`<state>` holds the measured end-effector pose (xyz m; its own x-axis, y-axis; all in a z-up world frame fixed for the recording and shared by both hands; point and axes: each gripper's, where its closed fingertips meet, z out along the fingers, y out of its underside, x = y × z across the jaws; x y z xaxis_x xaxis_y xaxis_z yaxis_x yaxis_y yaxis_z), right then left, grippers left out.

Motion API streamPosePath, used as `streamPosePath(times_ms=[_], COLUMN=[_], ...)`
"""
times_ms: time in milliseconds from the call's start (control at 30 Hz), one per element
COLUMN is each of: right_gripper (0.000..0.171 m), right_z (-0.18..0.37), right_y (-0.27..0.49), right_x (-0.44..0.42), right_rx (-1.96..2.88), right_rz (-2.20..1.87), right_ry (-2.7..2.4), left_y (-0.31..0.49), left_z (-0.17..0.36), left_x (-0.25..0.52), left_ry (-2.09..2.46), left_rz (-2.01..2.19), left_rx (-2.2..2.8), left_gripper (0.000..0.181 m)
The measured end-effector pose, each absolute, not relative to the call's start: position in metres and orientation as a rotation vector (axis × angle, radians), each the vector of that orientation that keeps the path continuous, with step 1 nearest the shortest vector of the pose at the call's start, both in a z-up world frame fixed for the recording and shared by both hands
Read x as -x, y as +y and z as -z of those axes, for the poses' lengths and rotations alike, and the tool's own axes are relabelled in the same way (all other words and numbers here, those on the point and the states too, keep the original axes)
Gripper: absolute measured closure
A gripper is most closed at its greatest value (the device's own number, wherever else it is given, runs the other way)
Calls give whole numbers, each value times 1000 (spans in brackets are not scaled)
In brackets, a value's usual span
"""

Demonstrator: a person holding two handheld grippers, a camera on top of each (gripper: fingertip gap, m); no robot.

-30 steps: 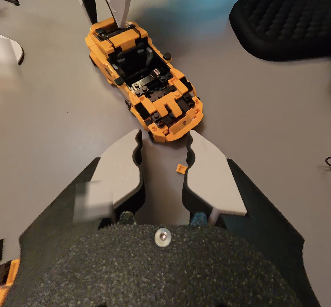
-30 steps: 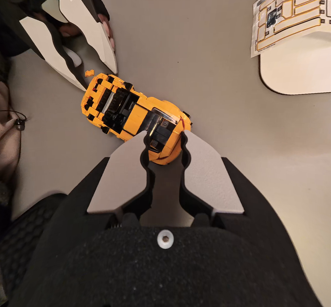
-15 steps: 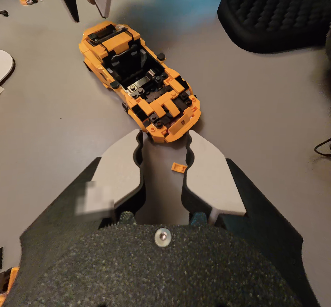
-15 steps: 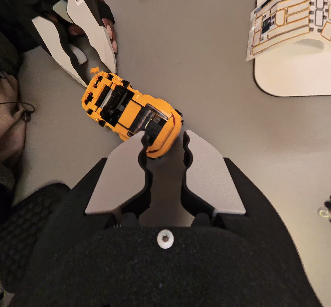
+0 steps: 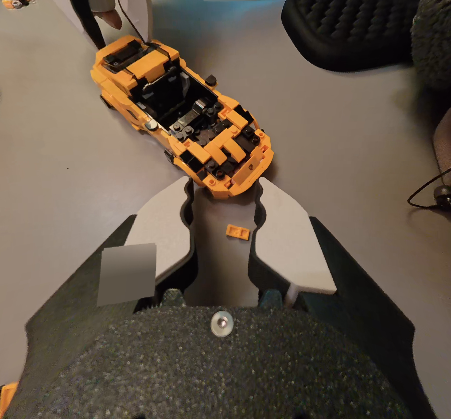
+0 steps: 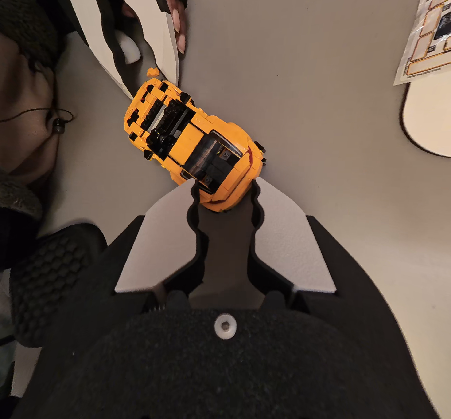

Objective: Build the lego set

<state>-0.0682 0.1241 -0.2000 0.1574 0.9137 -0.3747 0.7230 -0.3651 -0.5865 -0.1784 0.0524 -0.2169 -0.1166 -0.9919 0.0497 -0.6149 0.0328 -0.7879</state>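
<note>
Both tongs back on the car, one at each end

Your right gripper [image 6: 224, 183], lower centre of its frame, has come forward again after drawing off half a second ago: its fingers stand wide astride the orange lego car's [image 6: 192, 143] nearer end, whether gripping or only bracketing I cannot tell. Your left gripper [image 5: 224, 182] is wide and empty, its tips just beside the other end, with the loose orange plate [image 5: 237, 231] lying between its fingers on the grey table [image 5: 61, 138]. You look set to steady the car, then pick up that plate.
</note>
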Motion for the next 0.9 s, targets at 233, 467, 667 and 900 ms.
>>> streamPosePath(times_ms=[233, 467, 667, 900], right_gripper=[132, 132, 134, 140], right_z=[200, 200, 199, 200], right_y=[120, 116, 110, 108], right_x=[72, 77, 83, 86], right_rx=[2177, 2174, 2199, 2218], right_rz=[-1017, -1014, -981, -865], right_ry=[-1590, -1661, -1668, -1650], left_y=[46, 38, 28, 16], left_z=[217, 217, 217, 218], left_x=[180, 180, 180, 178], left_ry=[1808, 1830, 1780, 1715], left_rz=[938, 938, 959, 950], left_rx=[1615, 1621, 1711, 1782], left_gripper=[133, 132, 129, 132])
